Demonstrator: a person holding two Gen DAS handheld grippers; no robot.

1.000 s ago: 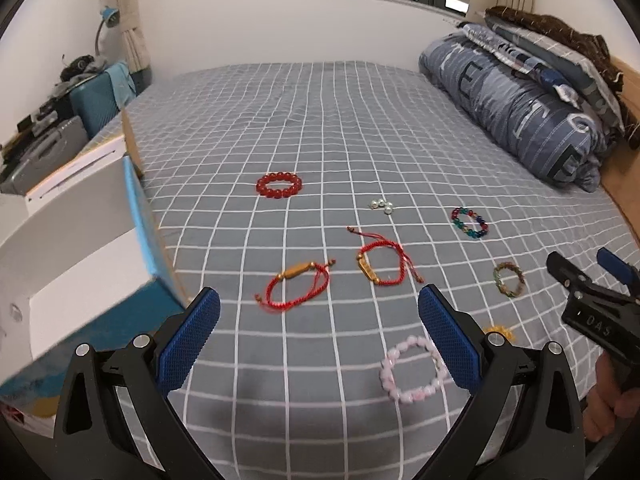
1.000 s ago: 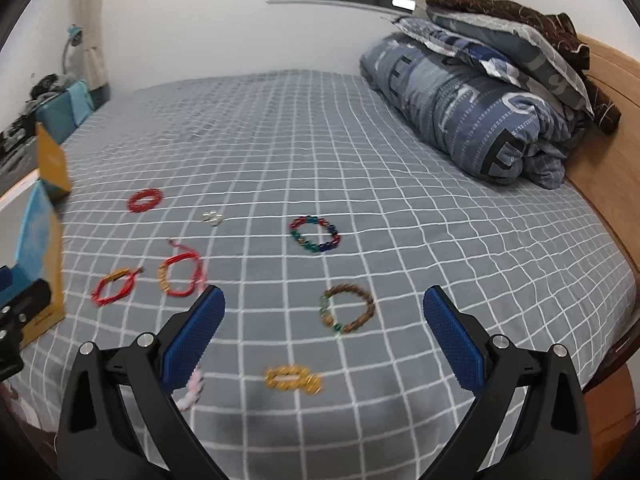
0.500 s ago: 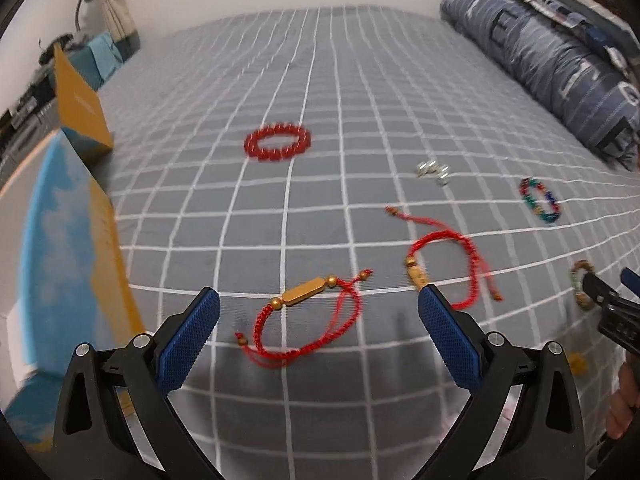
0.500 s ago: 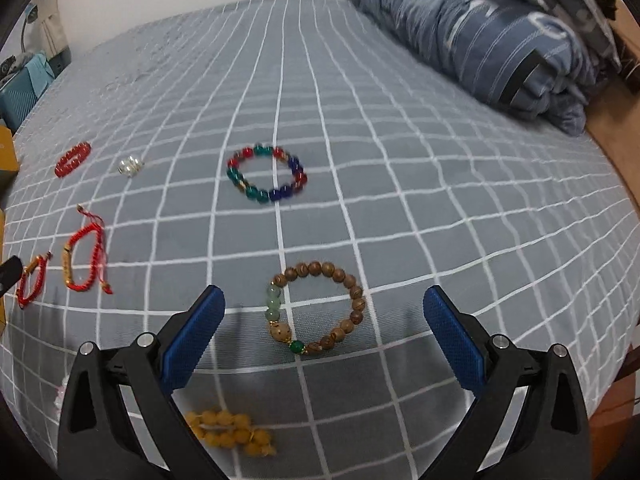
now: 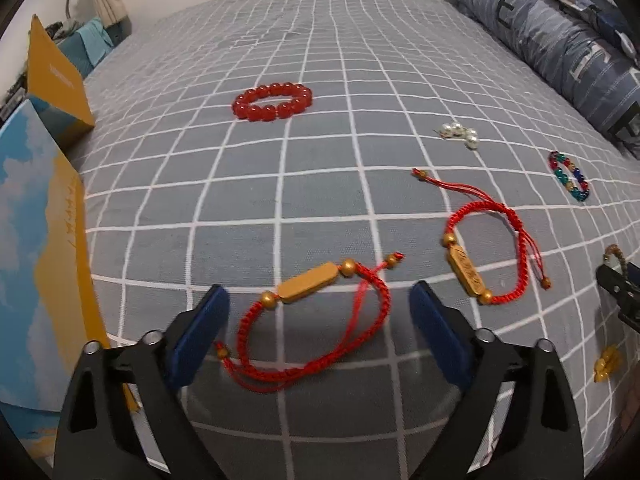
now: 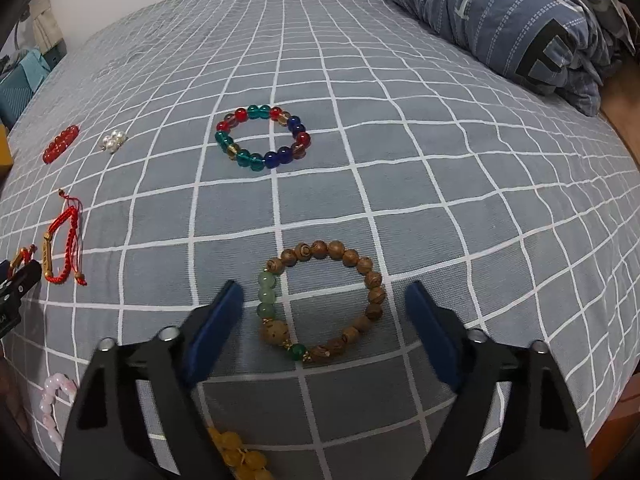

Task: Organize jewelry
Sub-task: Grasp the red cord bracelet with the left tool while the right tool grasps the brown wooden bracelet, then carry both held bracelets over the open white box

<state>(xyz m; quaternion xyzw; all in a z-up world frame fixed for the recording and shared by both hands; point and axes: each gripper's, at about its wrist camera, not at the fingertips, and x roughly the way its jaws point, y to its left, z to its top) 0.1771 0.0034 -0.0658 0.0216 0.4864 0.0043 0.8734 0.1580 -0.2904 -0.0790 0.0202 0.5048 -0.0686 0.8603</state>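
Observation:
My left gripper [image 5: 320, 320] is open, low over the grey checked bed, its blue fingers on either side of a red cord bracelet with a gold bar [image 5: 316, 312]. A second red cord bracelet [image 5: 486, 254] lies to its right. My right gripper [image 6: 324, 320] is open, straddling a wooden bead bracelet with green beads [image 6: 324, 304]. A multicolour glass bead bracelet [image 6: 262, 138] lies beyond it. A red bead bracelet [image 5: 273, 102], pearl earrings [image 5: 460, 133], a pink bracelet [image 6: 56, 400] and a yellow bead bracelet [image 6: 240, 454] also lie on the bed.
A blue and orange open box [image 5: 40, 240] stands at the left edge of the bed. A rolled blue duvet [image 6: 520, 20] lies along the right. A wooden bed frame [image 6: 620, 92] shows at the far right. The right gripper's tip [image 5: 618, 284] shows in the left wrist view.
Both grippers have dropped lower and closer to the bed. The left now straddles the red cord bracelet; the right now straddles the wooden bead bracelet. Both stay open.

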